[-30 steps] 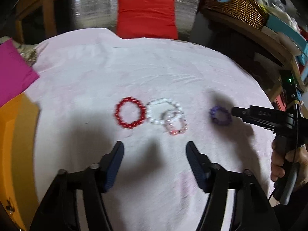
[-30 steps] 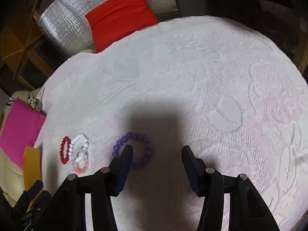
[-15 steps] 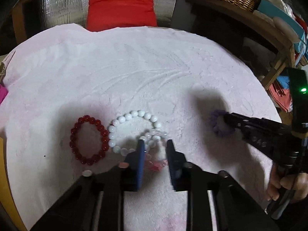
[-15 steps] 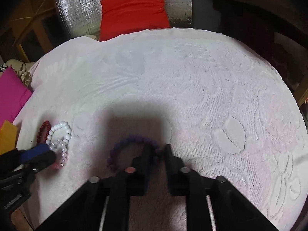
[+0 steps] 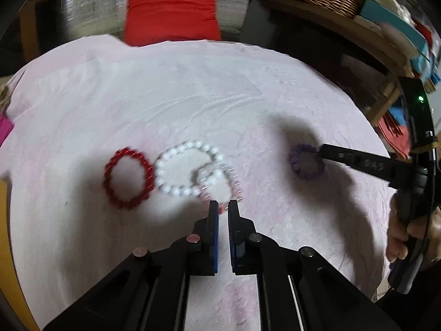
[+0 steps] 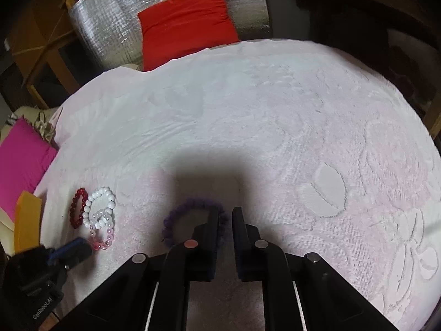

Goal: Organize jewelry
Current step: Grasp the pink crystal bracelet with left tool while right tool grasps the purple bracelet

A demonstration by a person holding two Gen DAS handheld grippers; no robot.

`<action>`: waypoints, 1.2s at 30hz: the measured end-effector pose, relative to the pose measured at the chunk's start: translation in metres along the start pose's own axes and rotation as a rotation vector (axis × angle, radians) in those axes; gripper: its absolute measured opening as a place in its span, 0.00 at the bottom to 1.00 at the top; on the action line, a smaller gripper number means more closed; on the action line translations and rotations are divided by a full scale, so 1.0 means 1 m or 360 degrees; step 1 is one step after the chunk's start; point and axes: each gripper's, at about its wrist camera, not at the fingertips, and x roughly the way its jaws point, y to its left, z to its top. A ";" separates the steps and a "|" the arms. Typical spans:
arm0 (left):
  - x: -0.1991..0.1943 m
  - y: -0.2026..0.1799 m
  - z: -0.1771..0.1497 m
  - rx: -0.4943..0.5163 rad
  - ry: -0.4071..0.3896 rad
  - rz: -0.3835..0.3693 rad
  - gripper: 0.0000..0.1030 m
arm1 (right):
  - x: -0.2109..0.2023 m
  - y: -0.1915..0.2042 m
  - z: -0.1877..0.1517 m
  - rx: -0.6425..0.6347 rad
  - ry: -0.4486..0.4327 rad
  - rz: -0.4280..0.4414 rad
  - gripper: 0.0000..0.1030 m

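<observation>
Each claw had just pinched shut to lift: left claw (image 5: 223,207) on the pink bracelet (image 5: 220,184), right claw (image 6: 226,215) on the purple bracelet (image 6: 193,215).

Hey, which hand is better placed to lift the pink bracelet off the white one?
Left. The left claw is closed on the near edge of the pink bracelet, which overlaps the white bracelet. The right claw is busy clamping the purple bracelet.
</observation>
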 end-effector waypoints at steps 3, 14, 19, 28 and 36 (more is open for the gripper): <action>0.004 0.006 0.000 -0.0071 0.0028 0.0028 0.06 | -0.002 -0.011 0.002 0.0100 0.0029 0.0040 0.11; 0.024 0.001 0.007 -0.0206 0.0099 -0.0052 0.28 | -0.003 -0.023 0.002 0.0151 0.0063 0.0122 0.12; 0.029 -0.003 0.009 -0.0204 0.0062 -0.0099 0.09 | -0.004 -0.028 0.005 0.0167 0.0044 0.0160 0.14; 0.007 -0.009 -0.002 -0.0107 -0.0009 -0.0137 0.07 | -0.007 -0.008 0.004 0.0064 -0.0039 0.0142 0.51; -0.023 0.007 -0.035 -0.0102 -0.0032 -0.0087 0.07 | 0.013 0.020 -0.009 -0.0185 0.0073 -0.0007 0.51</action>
